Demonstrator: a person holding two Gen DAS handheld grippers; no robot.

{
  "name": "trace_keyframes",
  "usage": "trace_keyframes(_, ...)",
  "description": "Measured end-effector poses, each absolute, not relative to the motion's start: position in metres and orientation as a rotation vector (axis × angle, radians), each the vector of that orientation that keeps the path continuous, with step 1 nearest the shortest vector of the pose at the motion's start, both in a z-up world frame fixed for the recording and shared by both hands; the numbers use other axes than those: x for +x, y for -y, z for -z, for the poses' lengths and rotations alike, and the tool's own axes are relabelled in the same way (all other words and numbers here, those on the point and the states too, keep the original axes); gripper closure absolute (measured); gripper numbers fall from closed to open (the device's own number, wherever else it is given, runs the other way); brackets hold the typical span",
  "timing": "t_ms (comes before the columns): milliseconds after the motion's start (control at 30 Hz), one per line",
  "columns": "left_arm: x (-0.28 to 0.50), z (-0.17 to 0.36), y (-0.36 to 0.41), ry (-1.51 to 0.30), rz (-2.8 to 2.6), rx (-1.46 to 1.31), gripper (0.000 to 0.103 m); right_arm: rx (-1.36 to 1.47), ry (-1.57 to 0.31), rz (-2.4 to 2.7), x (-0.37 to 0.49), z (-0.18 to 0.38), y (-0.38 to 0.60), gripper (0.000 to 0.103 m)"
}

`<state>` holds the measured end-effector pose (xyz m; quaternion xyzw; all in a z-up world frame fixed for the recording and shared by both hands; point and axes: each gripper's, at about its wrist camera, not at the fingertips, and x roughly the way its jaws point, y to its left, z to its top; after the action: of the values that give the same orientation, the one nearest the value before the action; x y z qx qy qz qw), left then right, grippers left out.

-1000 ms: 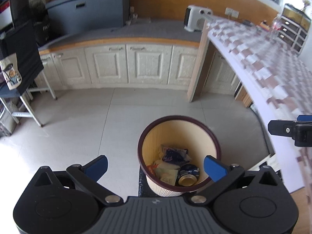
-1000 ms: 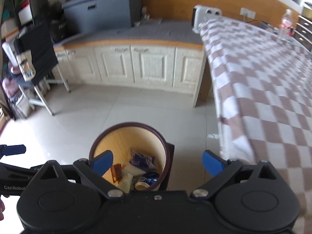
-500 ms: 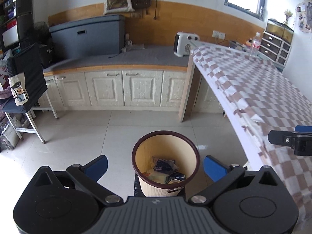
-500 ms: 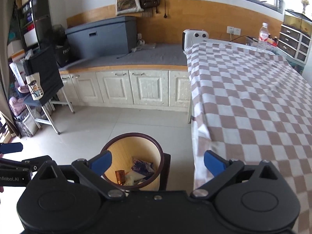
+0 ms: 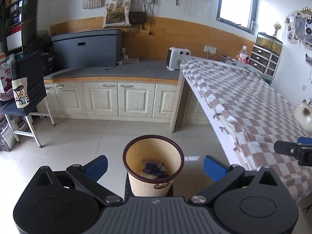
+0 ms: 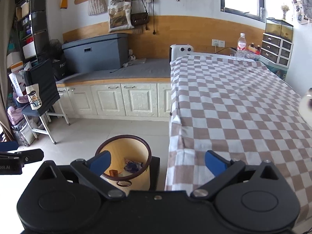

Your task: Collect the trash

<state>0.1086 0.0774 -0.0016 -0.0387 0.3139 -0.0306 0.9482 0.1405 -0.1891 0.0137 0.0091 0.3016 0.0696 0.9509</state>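
Note:
A tan waste bin with a dark rim [image 5: 154, 179] stands on the tiled floor beside the table; it also shows in the right wrist view [image 6: 136, 167]. Trash lies in its bottom: a blue wrapper [image 5: 153, 166] and a small brown box [image 6: 113, 173]. My left gripper [image 5: 155, 165] is open and empty, held high above the bin. My right gripper [image 6: 158, 162] is open and empty, above the table edge and the bin. Each gripper shows at the side of the other view.
A table with a brown and white checked cloth [image 6: 234, 105] fills the right side. A white cat figure [image 5: 303, 115] sits at its right edge. A water bottle [image 6: 241, 45] stands at the far end. White cabinets [image 5: 117, 99] line the back wall.
Both grippers have risen and pulled back from the bin, which now looks smaller and lower in both views. Both stayed open and empty.

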Motion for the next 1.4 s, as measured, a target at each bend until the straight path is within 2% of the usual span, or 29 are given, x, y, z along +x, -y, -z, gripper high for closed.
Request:
trace_keyframes(267,0.075,-0.002,-0.061,-0.57,0.009,-0.003,0.0,0.035,-0.575,-0.127,0.105,-0.014,0.198,0.0)
trace_keyframes(600,0.055,0.005,-0.056,-0.579,0.014,-0.01,0.0,0.007,-0.536,-0.099,0.071,-0.008,0.192,0.0)
trace_keyframes(1400,0.037,0.007,-0.054,-0.548,0.003,0.0,0.0,-0.016,-0.493,-0.031,0.039,-0.005,0.187,0.0)
